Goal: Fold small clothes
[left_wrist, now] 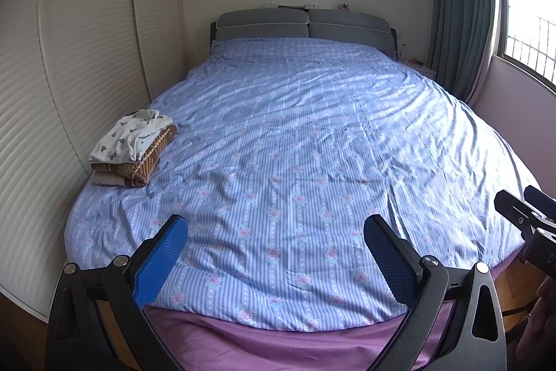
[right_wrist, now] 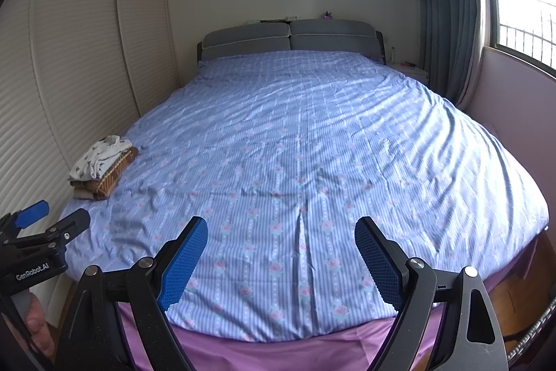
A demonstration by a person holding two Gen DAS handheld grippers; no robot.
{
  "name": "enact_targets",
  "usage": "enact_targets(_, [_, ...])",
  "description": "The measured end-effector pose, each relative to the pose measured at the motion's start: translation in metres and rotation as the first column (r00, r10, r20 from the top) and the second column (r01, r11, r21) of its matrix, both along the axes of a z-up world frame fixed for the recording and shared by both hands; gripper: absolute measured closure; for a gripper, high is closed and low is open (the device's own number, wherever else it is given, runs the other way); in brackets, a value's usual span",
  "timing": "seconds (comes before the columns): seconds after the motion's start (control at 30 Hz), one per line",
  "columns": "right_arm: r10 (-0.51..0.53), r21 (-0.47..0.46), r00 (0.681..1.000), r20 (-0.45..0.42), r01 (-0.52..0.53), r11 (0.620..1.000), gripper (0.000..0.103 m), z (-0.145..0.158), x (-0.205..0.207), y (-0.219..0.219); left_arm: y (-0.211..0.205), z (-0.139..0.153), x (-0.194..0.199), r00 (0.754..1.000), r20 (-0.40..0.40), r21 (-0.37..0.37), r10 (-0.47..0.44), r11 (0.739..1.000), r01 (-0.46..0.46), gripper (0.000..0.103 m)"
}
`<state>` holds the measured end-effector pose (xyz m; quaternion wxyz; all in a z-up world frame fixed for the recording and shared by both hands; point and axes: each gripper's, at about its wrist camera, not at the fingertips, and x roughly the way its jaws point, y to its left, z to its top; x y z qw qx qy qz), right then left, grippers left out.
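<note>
Bed [left_wrist: 295, 145]: large, fills most of both views. Blue quilt cover, soft and rumpled, with fine pale stripes and rows of small pink roses; shallow creases run across it. A smooth pink-purple sheet [left_wrist: 278, 346] shows under the near edge.

Louvred wardrobe doors [left_wrist: 69, 58]: cream, finely ribbed, along the left side of the bed.

Curtain [left_wrist: 455, 6]: grey-blue, hanging in vertical pleats beside the window [left_wrist: 528, 6], which has a barred railing.

Headboard [left_wrist: 302, 23]: two padded grey cushions with pale piping, at the far end.

Stack of folded clothes [left_wrist: 132, 148]: on the near-left part of the bed, close to the wardrobe side. Top piece is soft white cloth with small grey prints; beneath it a brown knit with pale lattice stripes, and a beige layer at the bottom.

Left claw [left_wrist: 274, 263]: black rigid frame, two blue fingers with a dimpled rubber texture. Spread wide apart, holding nothing, poised over the near edge of the bed.

Right claw [right_wrist: 281, 263]: same build, likewise spread wide and empty, over the near edge, well apart from the stack.
</note>
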<state>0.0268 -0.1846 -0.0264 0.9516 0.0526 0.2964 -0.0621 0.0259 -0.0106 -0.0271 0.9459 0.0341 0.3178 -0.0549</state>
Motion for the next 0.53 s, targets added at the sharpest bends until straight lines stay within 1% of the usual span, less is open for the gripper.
enact_targets(0.4, [-0.002, 0.001, 1.000, -0.002, 0.002, 1.000, 0.016, -0.0010, 0.0005, -0.0012, -0.0004, -0.0019, 0.0018, 1.000, -0.005, -0.005, -0.005, 1.000, 0.005, 0.000])
enact_targets(0.53, [-0.014, 0.006, 1.000, -0.008, 0.014, 1.000, 0.016, -0.0063, -0.0015, 0.0010, -0.0025, -0.0047, 0.0020, 1.000, 0.001, -0.004, -0.018, 1.000, 0.018, 0.000])
